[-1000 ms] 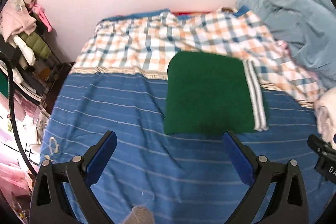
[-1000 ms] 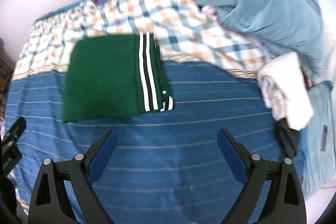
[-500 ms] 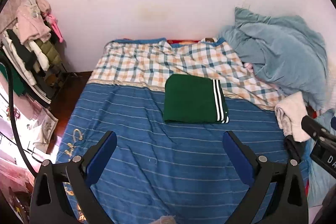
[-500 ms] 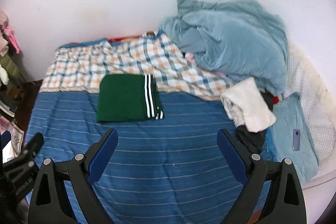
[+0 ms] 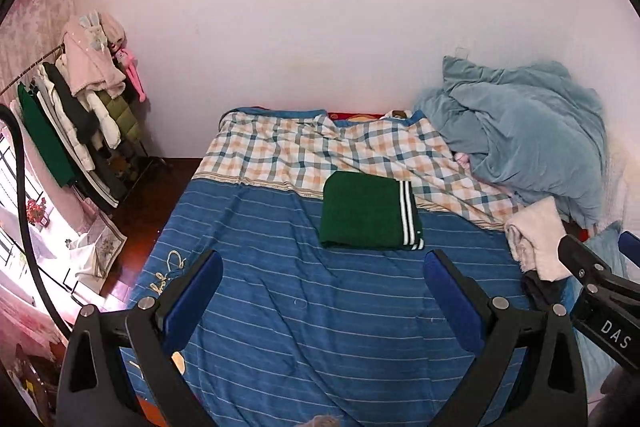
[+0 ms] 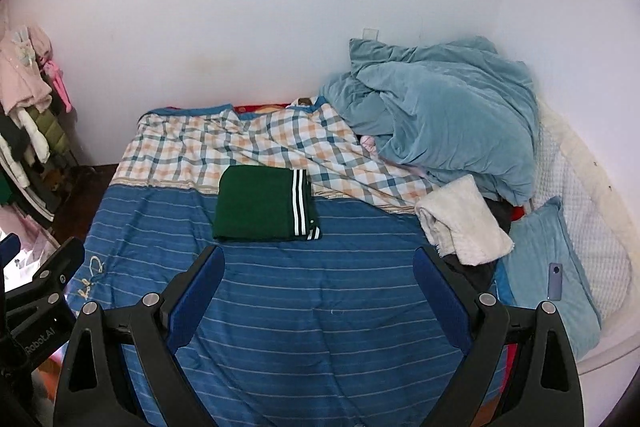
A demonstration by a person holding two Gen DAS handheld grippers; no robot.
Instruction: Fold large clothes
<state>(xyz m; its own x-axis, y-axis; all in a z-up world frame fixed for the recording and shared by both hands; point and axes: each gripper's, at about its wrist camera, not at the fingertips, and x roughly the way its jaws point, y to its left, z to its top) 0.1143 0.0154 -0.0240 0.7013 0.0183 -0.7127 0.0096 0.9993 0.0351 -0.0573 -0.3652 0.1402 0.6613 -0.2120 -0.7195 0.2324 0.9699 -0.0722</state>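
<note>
A green garment (image 5: 362, 211) (image 6: 256, 203) with white stripes along its right edge lies folded into a neat rectangle on the bed, at the seam between the blue striped cover (image 5: 304, 311) (image 6: 316, 307) and the checked sheet (image 5: 296, 155) (image 6: 248, 143). My left gripper (image 5: 322, 269) stands open, well back from the garment and high above the blue cover, with nothing between its fingers. Likewise my right gripper (image 6: 318, 267) is open and empty, held back over the near part of the bed.
A crumpled light-blue duvet (image 5: 524, 131) (image 6: 440, 111) is piled at the back right. A white towel (image 5: 536, 243) (image 6: 460, 219) lies beside it, near a blue pillow (image 6: 548, 259) with a phone (image 6: 555, 281). A clothes rack (image 5: 76, 115) stands left of the bed.
Both grippers have drawn back and up from the bed, so the folded green garment looks far smaller and the wall, rack and duvet have come into view. The garment itself has not moved.
</note>
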